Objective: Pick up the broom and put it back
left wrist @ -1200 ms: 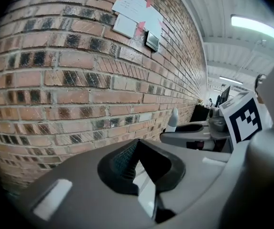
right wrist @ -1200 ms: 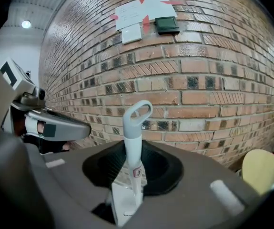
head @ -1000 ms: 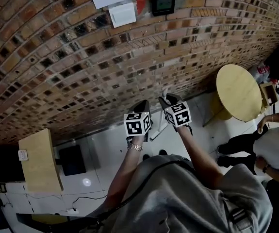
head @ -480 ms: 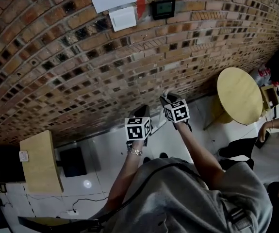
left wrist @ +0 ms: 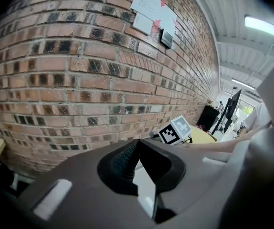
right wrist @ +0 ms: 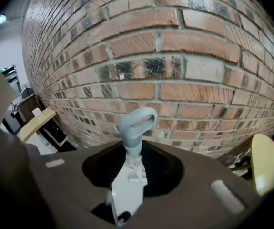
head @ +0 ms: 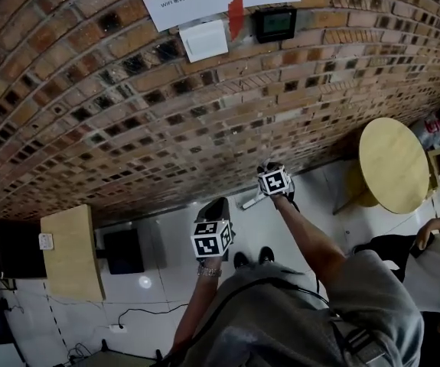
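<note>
The broom's grey handle [right wrist: 136,128] ends in a loop and stands upright in front of the brick wall [right wrist: 184,56]. My right gripper [right wrist: 134,162] is shut on this handle just below the loop. In the head view the right gripper [head: 272,168] is near the foot of the wall, and a pale stretch of the broom handle [head: 251,200] runs down-left from it. The broom's head is hidden. My left gripper [head: 217,206] hangs lower and to the left, apart from the broom. Its fingertips meet in the left gripper view, where the left gripper [left wrist: 137,143] holds nothing.
A round wooden table [head: 392,163] stands to the right by the wall. A wooden cabinet top [head: 70,251] and a black box [head: 124,251] are at the left. A cable [head: 139,312] lies on the white floor. A seated person [head: 434,262] is at the far right.
Both grippers have sunk toward the floor by the wall. The right one dropped farther, carrying the broom handle with it. The left one shifted slightly down-left.
</note>
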`<state>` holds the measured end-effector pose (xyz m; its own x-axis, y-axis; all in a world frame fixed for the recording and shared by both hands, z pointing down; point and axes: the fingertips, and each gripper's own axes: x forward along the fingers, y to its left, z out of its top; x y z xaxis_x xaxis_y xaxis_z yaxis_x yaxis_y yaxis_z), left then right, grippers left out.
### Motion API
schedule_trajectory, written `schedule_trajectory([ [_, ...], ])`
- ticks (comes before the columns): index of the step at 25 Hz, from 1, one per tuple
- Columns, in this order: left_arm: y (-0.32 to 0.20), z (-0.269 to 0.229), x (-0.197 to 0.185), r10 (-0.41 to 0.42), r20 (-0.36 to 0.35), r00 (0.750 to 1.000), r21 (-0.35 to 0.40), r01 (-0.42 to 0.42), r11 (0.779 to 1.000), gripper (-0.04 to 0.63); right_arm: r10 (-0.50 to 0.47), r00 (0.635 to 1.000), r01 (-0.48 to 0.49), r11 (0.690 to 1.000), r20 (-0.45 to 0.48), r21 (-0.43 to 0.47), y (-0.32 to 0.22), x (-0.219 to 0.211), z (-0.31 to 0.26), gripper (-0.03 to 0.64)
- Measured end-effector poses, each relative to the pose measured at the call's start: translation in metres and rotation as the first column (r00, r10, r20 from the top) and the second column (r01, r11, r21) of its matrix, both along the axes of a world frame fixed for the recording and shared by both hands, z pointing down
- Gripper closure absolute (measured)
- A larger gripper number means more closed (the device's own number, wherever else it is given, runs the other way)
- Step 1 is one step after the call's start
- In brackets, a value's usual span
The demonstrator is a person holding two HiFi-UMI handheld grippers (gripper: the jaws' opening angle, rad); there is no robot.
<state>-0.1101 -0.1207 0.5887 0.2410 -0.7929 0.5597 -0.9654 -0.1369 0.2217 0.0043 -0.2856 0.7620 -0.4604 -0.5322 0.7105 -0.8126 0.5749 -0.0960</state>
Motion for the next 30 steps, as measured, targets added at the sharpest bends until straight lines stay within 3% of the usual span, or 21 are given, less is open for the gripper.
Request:
schedule_trajectory([
  [4, 0.009, 0.012, -0.016, -0.058, 0.0, 0.998, -0.036, 0.058, 0.998, 0.591, 0.017, 1.0, -0.017, 1.0, -0.026, -0.014, -0.021, -0.003, 0.03, 0.517],
  [8, 0.01, 0.017, -0.023, -0.086, -0.009, 0.996, -0.044, 0.085, 0.995, 0.591, -0.002, 1.0, 0.003, 1.0, -0.01, 0.026, -0.056, -0.02, 0.031, 0.517],
  [14, 0.016, 0.031, -0.022, -0.092, -0.01, 0.996, -0.081, 0.091, 0.993, 0.591, 0.017, 0.999, -0.016, 0.999, -0.028, 0.041, -0.102, -0.026, 0.036, 0.517],
  [18, 0.019, 0.037, -0.028, -0.102, -0.006, 0.995, -0.099, 0.101, 0.99, 0.591, 0.04, 0.999, -0.041, 0.998, 0.015, 0.056, -0.123, -0.029, 0.03, 0.517],
  [23, 0.015, 0.041, -0.03, -0.099, -0.009, 0.995, -0.102, 0.098, 0.99, 0.591, 0.033, 0.998, -0.034, 0.999, 0.049, 0.028, -0.116, -0.028, 0.03, 0.428],
  [30, -0.008, 0.026, -0.02, -0.049, -0.01, 0.999, -0.051, 0.048, 0.998, 0.591, 0.083, 0.991, -0.086, 0.996, 0.101, 0.028, -0.073, -0.015, 0.005, 0.428],
])
